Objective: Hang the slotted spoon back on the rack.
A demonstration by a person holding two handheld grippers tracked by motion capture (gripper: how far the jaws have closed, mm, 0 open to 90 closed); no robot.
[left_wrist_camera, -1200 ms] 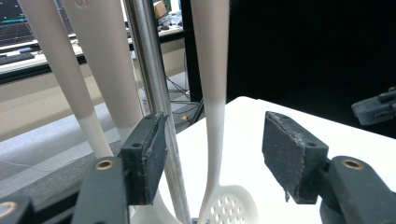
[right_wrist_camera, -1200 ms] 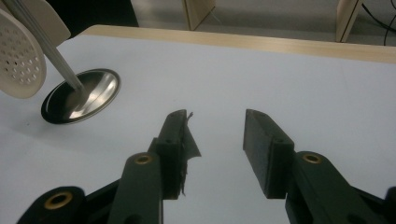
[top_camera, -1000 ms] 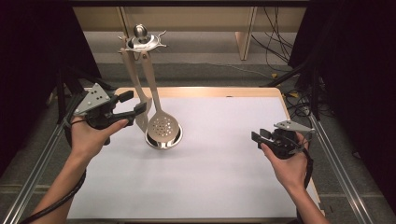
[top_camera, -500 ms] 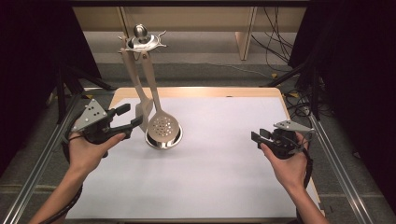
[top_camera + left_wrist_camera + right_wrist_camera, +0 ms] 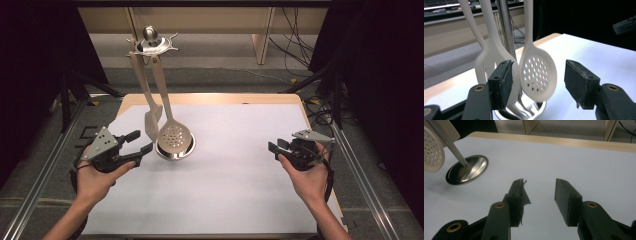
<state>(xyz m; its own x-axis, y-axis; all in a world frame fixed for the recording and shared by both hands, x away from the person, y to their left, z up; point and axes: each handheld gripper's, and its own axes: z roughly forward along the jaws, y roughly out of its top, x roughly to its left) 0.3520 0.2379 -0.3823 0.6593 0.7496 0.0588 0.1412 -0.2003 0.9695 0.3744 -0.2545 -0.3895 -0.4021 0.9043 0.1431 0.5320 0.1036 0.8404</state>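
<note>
White table (image 5: 240,190) | rack (image 5: 151,45): skimmer (image 5: 172,137), spatula (image 5: 151,120) hanging | left tool (image 5: 137,142) apart, empty | right tool (image 5: 274,147) apart, empty

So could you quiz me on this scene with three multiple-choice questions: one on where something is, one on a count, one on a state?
1. Where is the perforated spoon?
A. flat on the table
B. hanging from the rack
C. held by the right gripper

2. How many utensils hang on the rack?
A. two
B. four
C. none

3. How stand the left gripper jaws?
A. open
B. shut empty
C. clamped on a cup

Answers: 1 B, its handle runs up to the rack top; 2 A, the spoon and a slotted turner; 3 A, a wide gap shows between the pads.
</note>
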